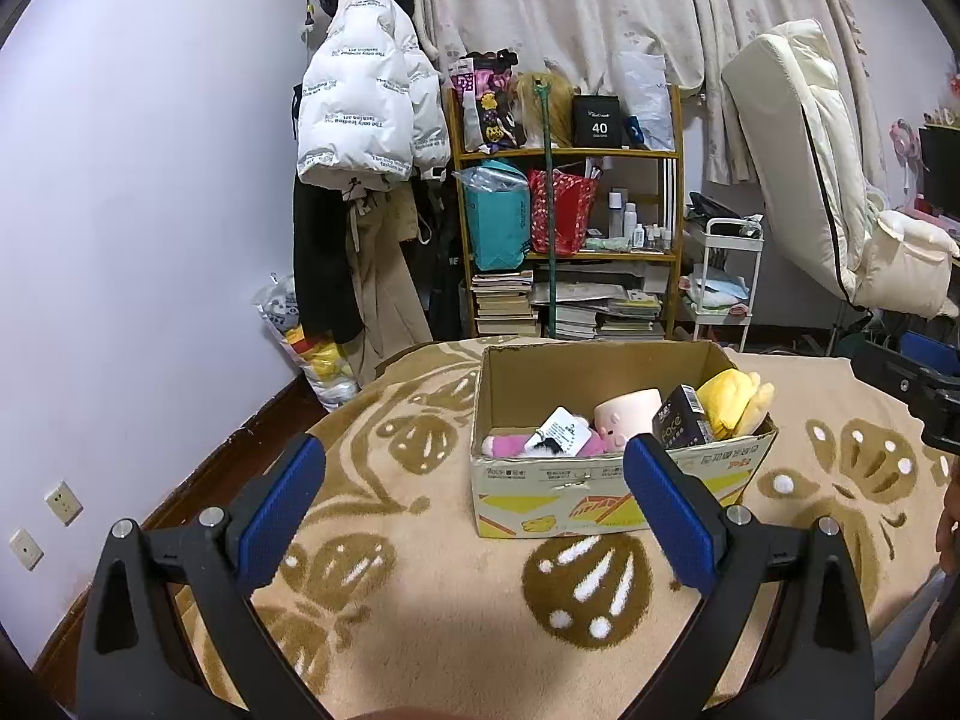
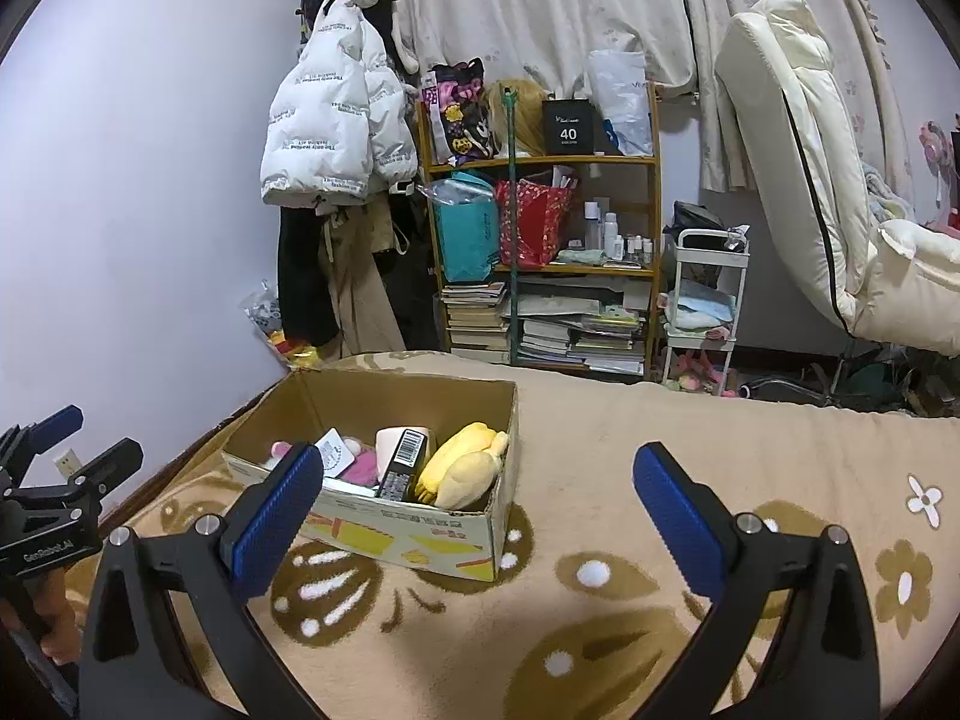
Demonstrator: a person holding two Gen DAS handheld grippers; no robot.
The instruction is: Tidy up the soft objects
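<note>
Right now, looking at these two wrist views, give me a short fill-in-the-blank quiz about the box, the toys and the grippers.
1. The yellow plush toy lies inside the ____ box.
2. Both the left gripper and the right gripper have their fingers ____.
3. The box stands on a beige ____ with a brown pattern.
4. The pads on the fingers are ____ in colour.

Missing words: cardboard; open; blanket; blue

Room, interior. Pale lilac wall (image 1: 150, 210), two sockets (image 1: 63, 503) low on it; dark wood skirting. Beige blanket (image 1: 420, 600) with brown leaf-and-flower pattern across foreground. Cream floral curtains (image 1: 570, 6) drawn along back. Wooden shelf unit (image 1: 564, 153): bags, bottles, stacked books. White puffer jacket (image 1: 360, 96) hung beside shelf. White trolley (image 1: 729, 276); cream padded recliner (image 1: 804, 156) at right.
</note>
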